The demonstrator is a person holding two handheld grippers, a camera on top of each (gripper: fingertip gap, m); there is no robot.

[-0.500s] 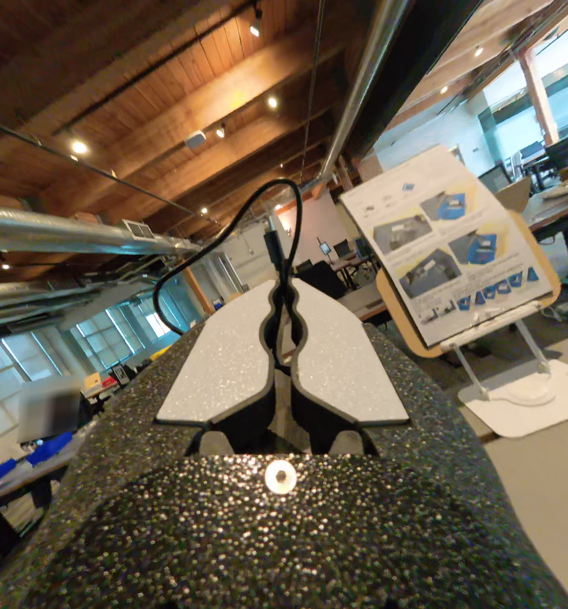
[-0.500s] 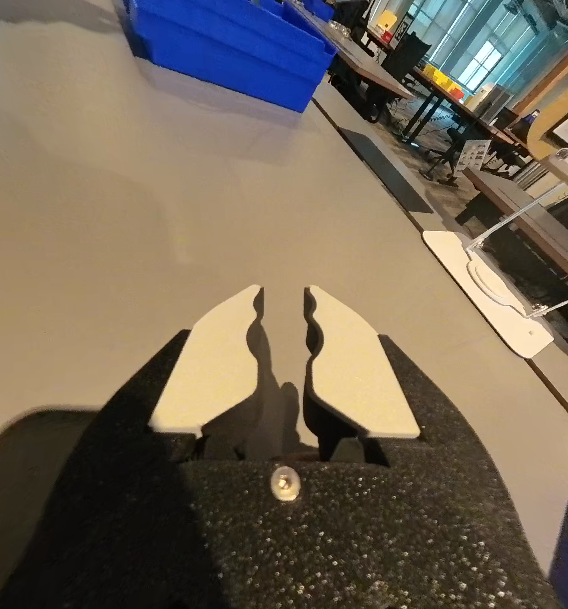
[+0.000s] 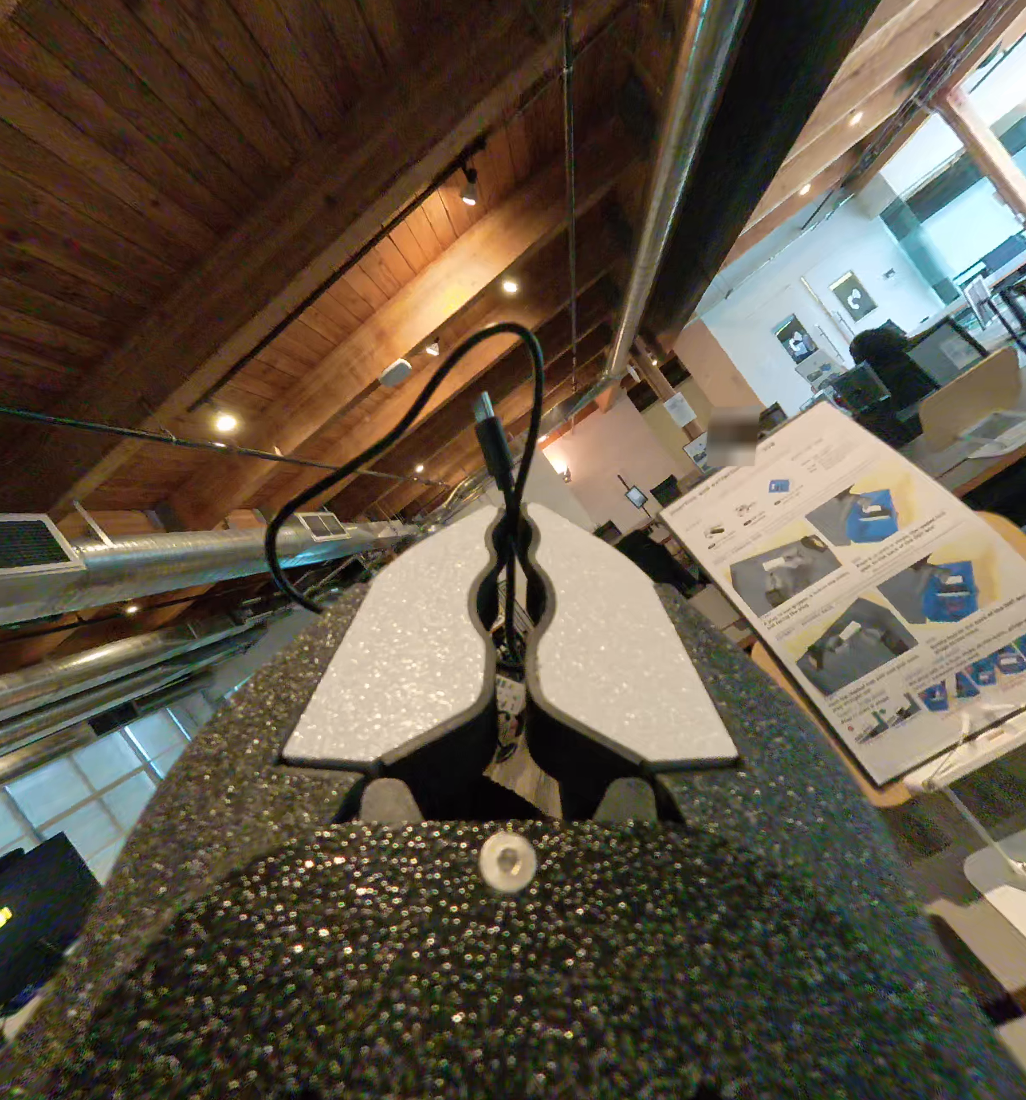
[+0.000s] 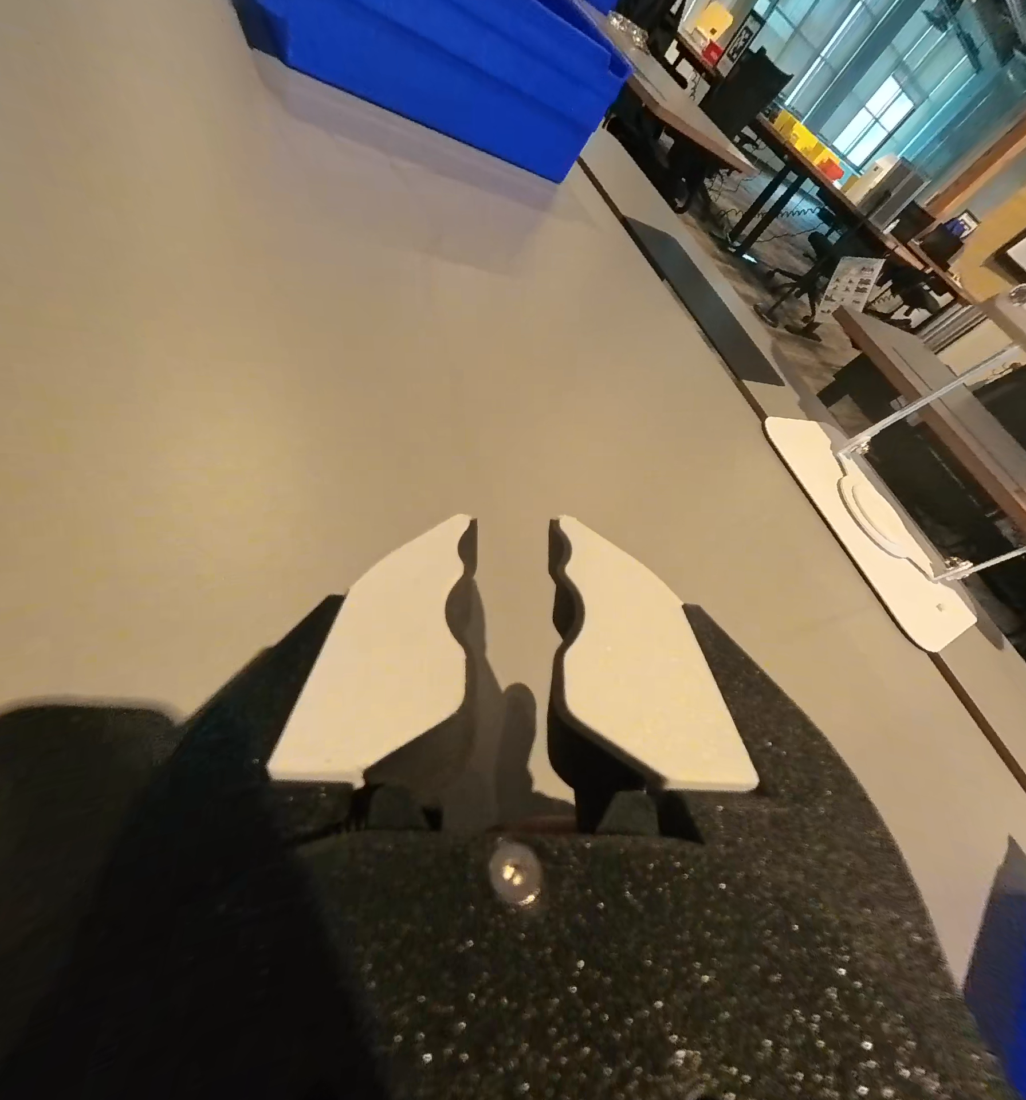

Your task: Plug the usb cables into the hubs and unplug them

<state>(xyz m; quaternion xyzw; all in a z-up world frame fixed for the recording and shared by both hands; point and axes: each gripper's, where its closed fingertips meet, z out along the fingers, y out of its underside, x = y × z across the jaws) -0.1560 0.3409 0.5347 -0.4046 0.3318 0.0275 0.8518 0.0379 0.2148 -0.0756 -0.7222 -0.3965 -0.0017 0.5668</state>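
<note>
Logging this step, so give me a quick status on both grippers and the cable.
Left gripper shut on black cable, plug pointing up toward ceiling. Right gripper open, empty, over grey table. No hub in view; nothing in the way.

— What did we make of the light in the left wrist view?

— Warm and dim above; small ceiling spotlights [image 3: 224, 421] glowed, daylight came from windows [image 3: 99, 791] far left, and straight lines bowed near the edges.

— And the right wrist view?

— The table [image 4: 213, 333] was evenly lit; the right gripper [image 4: 513, 524] threw a soft shadow. We saw blur at the near corners.
</note>
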